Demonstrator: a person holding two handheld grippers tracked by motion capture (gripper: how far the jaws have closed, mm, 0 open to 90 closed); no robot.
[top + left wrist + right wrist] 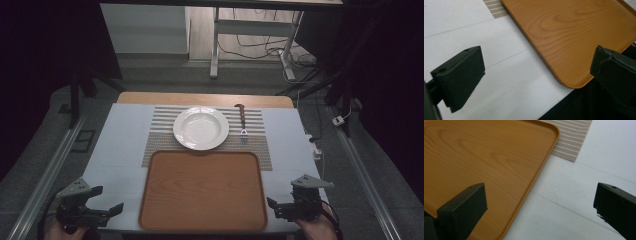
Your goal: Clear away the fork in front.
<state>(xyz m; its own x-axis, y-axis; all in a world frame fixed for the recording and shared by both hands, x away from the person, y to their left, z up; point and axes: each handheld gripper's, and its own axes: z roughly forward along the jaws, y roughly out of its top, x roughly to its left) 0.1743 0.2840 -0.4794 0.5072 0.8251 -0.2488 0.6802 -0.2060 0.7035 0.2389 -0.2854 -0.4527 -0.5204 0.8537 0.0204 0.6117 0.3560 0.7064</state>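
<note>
Basically a start pose: both grippers flank the wooden tray (202, 190), which lies empty at the near edge of the surface (117, 150), its far rim overlapping the striped placemat (260, 145). Left gripper (107, 210) sits off the tray's near-left corner, jaws wide, holding nothing; that corner shows between them in the left gripper view. Right gripper (277, 207) is off the near-right corner, jaws also wide and empty. Likely staged for a two-sided grab. White plate (201, 127) rests on the placemat beyond the tray, fork (243, 121) just right of it, both untouched.
</note>
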